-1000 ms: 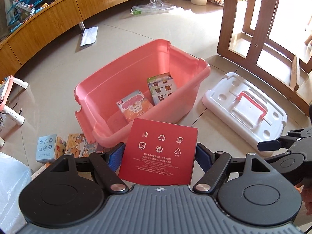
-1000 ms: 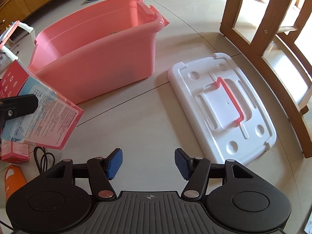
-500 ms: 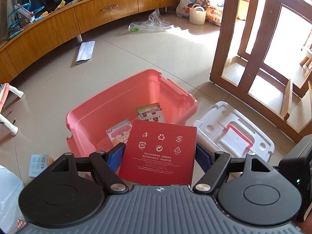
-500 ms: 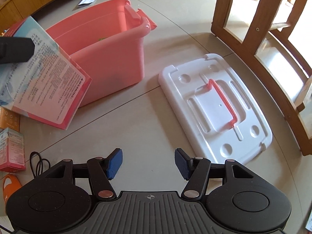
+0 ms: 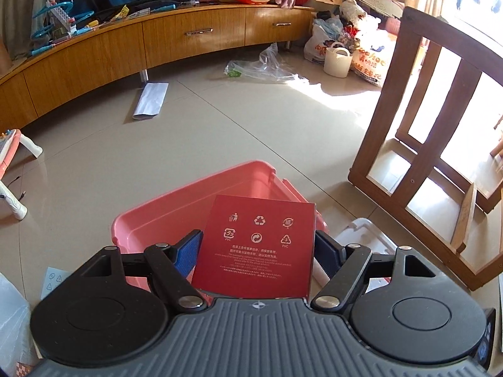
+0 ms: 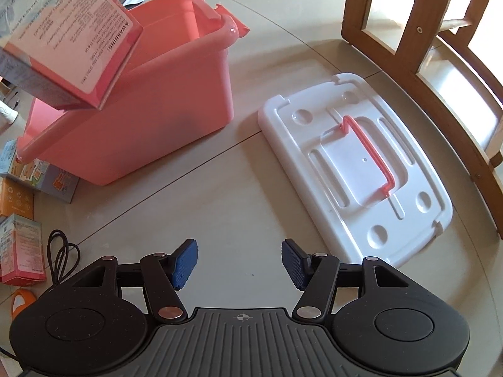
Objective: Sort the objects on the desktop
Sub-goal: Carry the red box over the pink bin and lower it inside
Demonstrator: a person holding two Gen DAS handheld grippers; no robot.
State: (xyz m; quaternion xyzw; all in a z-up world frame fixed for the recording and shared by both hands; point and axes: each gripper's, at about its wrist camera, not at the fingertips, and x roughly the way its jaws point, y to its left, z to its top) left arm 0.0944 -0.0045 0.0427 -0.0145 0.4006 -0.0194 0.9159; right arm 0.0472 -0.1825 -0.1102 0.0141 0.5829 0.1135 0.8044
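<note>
My left gripper is shut on a red box with white recycling symbols, held up above the near side of the pink storage bin. In the right wrist view the same box hangs over the bin's left part. My right gripper is open and empty over bare floor, in front of the bin and left of the white lid with a pink handle.
Several small boxes and a black cable lie on the floor left of the bin. A wooden frame stands at the right. A wooden cabinet, plastic bags and a white envelope are farther off.
My left gripper has lifted the red box and tilted upward, so the bin has dropped low in its view. In the right wrist view the box has risen to the upper left.
</note>
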